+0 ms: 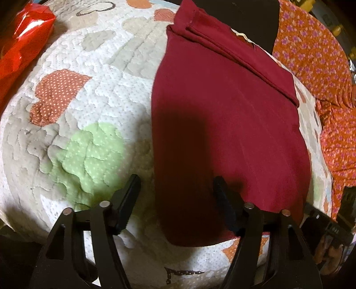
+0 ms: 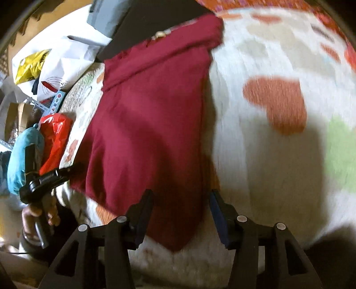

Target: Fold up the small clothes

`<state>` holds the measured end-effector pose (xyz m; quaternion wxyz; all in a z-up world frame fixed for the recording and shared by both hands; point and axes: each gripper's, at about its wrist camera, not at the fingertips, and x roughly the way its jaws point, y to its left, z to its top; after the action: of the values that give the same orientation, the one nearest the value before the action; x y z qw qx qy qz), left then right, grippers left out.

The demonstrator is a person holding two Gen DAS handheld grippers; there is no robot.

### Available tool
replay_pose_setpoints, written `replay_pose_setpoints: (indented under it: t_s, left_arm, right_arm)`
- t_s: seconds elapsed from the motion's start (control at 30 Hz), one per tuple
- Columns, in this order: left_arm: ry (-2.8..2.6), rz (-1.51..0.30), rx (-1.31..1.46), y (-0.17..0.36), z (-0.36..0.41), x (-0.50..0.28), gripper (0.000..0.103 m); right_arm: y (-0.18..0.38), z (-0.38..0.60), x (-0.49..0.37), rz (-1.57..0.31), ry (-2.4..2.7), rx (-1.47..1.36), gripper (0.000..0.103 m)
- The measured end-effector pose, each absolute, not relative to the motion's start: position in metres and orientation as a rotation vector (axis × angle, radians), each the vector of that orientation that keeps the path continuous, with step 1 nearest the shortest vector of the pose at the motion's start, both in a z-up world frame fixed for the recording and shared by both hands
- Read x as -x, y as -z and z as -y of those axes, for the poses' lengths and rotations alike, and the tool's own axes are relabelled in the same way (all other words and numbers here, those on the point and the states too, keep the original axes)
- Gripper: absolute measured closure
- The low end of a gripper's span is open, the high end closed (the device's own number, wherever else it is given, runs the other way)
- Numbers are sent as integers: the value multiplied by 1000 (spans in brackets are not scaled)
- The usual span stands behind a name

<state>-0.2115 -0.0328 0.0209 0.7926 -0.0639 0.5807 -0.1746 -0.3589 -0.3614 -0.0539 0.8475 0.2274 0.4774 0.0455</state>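
Observation:
A dark red garment (image 1: 229, 124) lies flat and partly folded on a white quilt (image 1: 93, 100) with heart patches. My left gripper (image 1: 176, 189) is open and empty, hovering over the garment's near left edge; its right finger (image 1: 222, 195) is above the cloth. In the right wrist view the same garment (image 2: 151, 124) lies on the quilt (image 2: 267, 155). My right gripper (image 2: 181, 204) is open and empty just above the garment's near corner. The left gripper (image 2: 44, 180) shows there at the far side, held in a hand.
An orange flowered cloth (image 1: 316, 66) lies beyond the garment on the right. A black cloth (image 1: 251, 17) lies at the top. A red shiny bag (image 1: 24, 37) sits at the quilt's left edge. Bags and clutter (image 2: 44, 73) lie off the bed.

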Motion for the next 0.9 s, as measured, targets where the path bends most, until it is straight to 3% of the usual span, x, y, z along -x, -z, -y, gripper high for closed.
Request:
replay_pose_setpoints:
  t_s: [0.13, 0.2, 0.23, 0.27, 0.33, 0.4, 0.43, 0.6, 0.9]
  left_arm:
    - [388, -1251, 112, -19, 40, 213, 28]
    - [387, -1251, 120, -20, 40, 213, 37]
    - [384, -1250, 113, -20, 41, 213, 52]
    - [390, -1250, 104, -20, 41, 214, 69]
    - [395, -1249, 101, -20, 41, 215, 74]
    - [411, -1250, 99, -21, 41, 216, 86]
    - [425, -1256, 121, -22, 40, 216, 90]
    - [483, -1204, 199, -48, 37, 207, 92]
    - [528, -1123, 205, -92, 52, 157, 93]
  right_arm:
    - [66, 357, 366, -965, -119, -528, 50]
    - [69, 353, 364, -922, -174, -586, 50]
    - [72, 352, 361, -920, -203, -607, 50]
    - [74, 352, 359, -921, -222, -623, 54]
    - [76, 352, 357, -921, -241, -631, 70]
    - [80, 351, 355, -931, -291, -657, 89]
    - [81, 349, 354, -931, -316, -669, 90]
    - [60, 347, 353, -801, -491, -779, 91]
    - [-3, 366, 308, -614, -511, -734, 92]
